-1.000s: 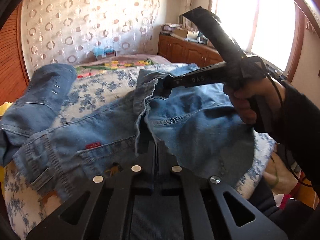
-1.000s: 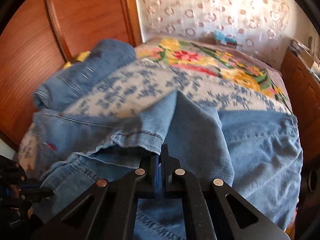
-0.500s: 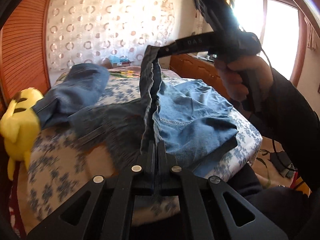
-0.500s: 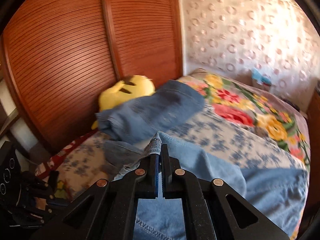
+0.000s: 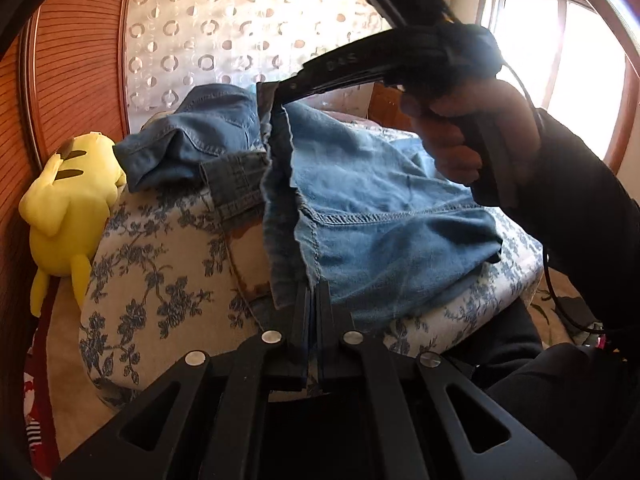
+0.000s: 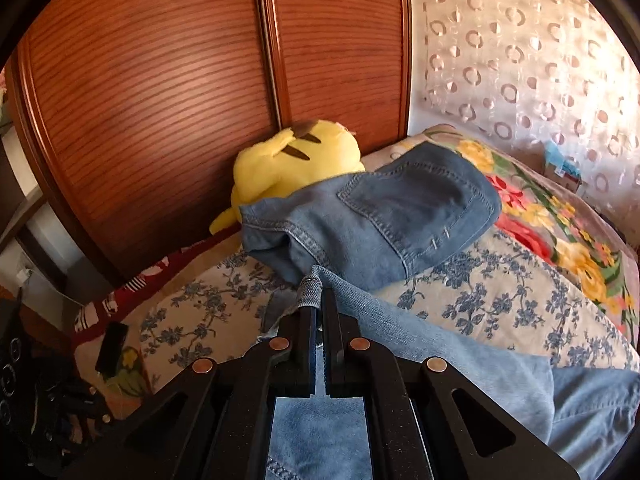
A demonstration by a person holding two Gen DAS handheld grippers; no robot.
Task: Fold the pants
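Blue denim pants [image 5: 380,208] lie on a bed with a blue-flowered cover [image 5: 160,272]. My left gripper [image 5: 314,292] is shut on an edge of the pants near the bed's front. My right gripper [image 5: 280,94], seen in the left wrist view, is shut on the same edge farther back, and the edge hangs stretched between the two. In the right wrist view my right gripper [image 6: 318,300] pinches a hem fold of the pants [image 6: 420,344]. A second pair of folded jeans [image 6: 372,216] lies farther back.
A yellow plush toy [image 5: 64,200] lies at the left against a wooden slatted wardrobe [image 6: 160,80]. A flowered quilt [image 6: 560,208] covers the far bed. A lace curtain [image 5: 224,32] hangs behind. A window [image 5: 560,60] is at the right.
Both grippers have lifted the pinched edge of the pants and carried it to the left over the bed. The pants have left much of the flowered cover bare. The plush toy has come into view.
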